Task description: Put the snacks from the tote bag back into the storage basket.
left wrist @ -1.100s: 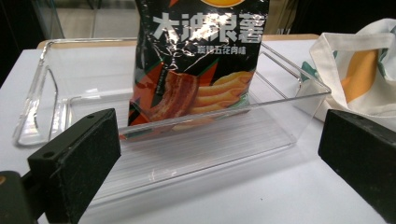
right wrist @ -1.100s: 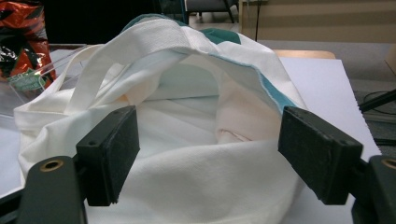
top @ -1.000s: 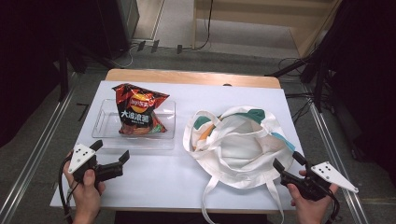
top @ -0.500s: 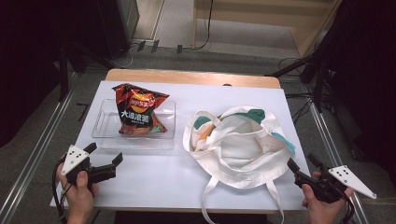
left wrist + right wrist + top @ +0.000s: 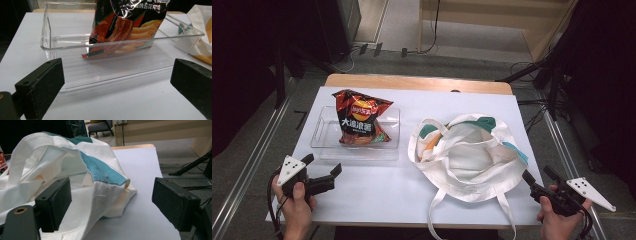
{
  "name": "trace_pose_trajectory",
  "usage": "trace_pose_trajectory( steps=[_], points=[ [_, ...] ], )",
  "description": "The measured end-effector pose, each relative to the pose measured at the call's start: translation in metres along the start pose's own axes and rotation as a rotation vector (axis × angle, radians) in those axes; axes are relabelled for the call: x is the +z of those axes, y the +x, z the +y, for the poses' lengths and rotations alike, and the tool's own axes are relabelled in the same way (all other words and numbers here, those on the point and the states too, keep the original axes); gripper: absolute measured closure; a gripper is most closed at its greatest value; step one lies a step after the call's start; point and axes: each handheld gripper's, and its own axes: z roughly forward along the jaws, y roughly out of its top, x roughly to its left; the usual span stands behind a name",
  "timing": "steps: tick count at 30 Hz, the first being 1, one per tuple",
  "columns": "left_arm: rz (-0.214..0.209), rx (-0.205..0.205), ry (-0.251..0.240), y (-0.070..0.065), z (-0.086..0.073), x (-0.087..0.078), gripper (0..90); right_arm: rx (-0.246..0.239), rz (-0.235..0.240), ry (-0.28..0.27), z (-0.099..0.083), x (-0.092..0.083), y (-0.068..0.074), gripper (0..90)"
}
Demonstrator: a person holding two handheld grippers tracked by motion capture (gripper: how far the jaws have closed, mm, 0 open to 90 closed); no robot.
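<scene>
On the table (image 5: pixel 377 185), near its front left corner, the left gripper (image 5: pixel 331 178) hovered with its jaws wide apart and nothing between them, aimed at the tray (image 5: pixel 321 134). That clear tray sat left of centre and held an upright chip bag (image 5: pixel 360 123), which leaned toward the back wall. Seen along the left gripper (image 5: pixel 117 82), the tray (image 5: pixel 112 67) lay just ahead of the jaws, with the chip bag (image 5: pixel 125 27) standing inside it.

At the front right corner, the right gripper (image 5: pixel 537 181) pointed at the tote (image 5: pixel 472 155), its jaws having just been opening and gripping nothing. Its own view showed the right gripper (image 5: pixel 110 202) with the tote (image 5: pixel 100 195) reaching partly between the jaws, perhaps brushing the left one. The tote lay open, white with teal patches, its straps trailing toward the front edge.
</scene>
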Motion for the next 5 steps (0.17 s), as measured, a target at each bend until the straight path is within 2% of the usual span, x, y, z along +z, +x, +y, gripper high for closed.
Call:
trace_pose_trajectory(
  steps=[5],
  points=[
    [0.003, 0.003, 0.002, -0.0014, -0.0004, -0.0003, 0.0, 0.001, 0.005, -0.001, 0.0000, 0.0017, 0.0005, 16.3]
  ],
)
